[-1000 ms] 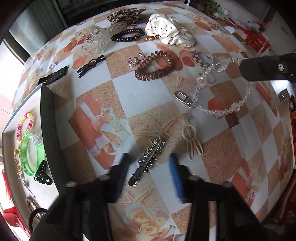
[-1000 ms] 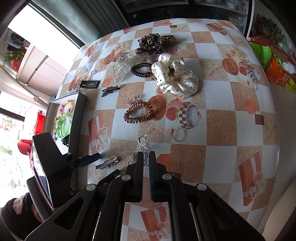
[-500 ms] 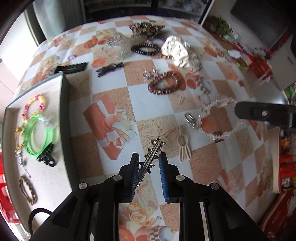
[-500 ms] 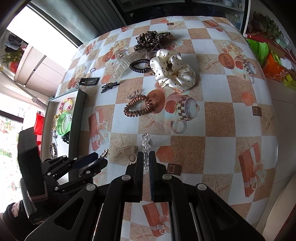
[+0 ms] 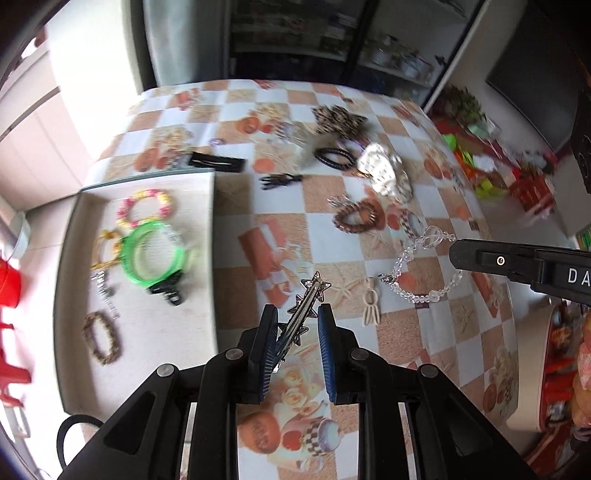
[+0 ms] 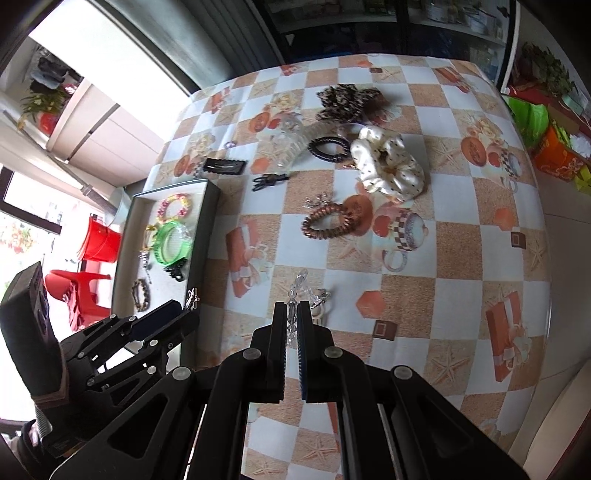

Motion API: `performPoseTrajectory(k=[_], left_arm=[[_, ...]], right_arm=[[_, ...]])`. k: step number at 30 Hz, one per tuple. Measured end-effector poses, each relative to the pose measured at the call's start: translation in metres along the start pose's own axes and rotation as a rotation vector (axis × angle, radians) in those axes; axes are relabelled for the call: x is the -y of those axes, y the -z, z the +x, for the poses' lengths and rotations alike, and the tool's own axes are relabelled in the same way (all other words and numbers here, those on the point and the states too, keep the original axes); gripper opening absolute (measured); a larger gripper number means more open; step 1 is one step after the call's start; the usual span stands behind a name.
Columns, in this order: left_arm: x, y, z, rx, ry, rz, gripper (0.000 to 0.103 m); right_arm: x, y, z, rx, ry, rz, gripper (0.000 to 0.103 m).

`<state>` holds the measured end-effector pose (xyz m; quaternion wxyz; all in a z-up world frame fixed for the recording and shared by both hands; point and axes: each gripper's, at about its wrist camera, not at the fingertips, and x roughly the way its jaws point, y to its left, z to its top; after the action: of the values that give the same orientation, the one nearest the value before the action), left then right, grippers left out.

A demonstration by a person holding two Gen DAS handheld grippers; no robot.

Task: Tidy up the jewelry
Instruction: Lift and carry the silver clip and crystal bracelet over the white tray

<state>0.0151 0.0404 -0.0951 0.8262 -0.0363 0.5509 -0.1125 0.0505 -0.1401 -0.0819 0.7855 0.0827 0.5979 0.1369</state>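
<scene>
Checkered tablecloth (image 6: 461,229) | our left gripper (image 5: 297,325) grasps star hair clip (image 5: 308,297) | right gripper (image 6: 292,319) clenched on crystal bead chain (image 6: 295,295)

Green bangle (image 5: 153,254), cream polka-dot scrunchie (image 6: 388,166), leopard-print scrunchie (image 6: 347,98), orange-and-white checked tablecloth (image 6: 458,236).

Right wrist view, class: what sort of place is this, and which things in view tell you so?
Most likely a room in a home. A table with a printed checked cloth holds hair accessories, plastic chairs and a red bucket stand on the floor beside it, and dark shelving lines the far wall.
</scene>
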Motion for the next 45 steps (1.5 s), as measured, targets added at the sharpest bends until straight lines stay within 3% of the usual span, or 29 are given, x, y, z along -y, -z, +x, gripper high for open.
performPoseTrajectory(k=[8, 16, 31, 45], left_arm=[[-0.057, 0.016, -0.027, 0.029, -0.061, -0.117, 0.025], [-0.119, 0.041, -0.033, 0.017, -0.119, -0.235, 0.025], [-0.192, 0.078, 0.001, -0.066, -0.190, -0.377, 0.025], [-0.203, 0.080, 0.029, -0.109, -0.237, -0.387, 0.025]], right_arm=[[-0.061, -0.015, 0.000, 0.001, -0.046, -0.104, 0.005], [-0.134, -0.025, 0.026, -0.040, -0.106, -0.222, 0.005], [-0.227, -0.012, 0.126, -0.252, -0.260, -0.350, 0.005], [-0.213, -0.022, 0.196, -0.305, -0.108, -0.364, 0.005]])
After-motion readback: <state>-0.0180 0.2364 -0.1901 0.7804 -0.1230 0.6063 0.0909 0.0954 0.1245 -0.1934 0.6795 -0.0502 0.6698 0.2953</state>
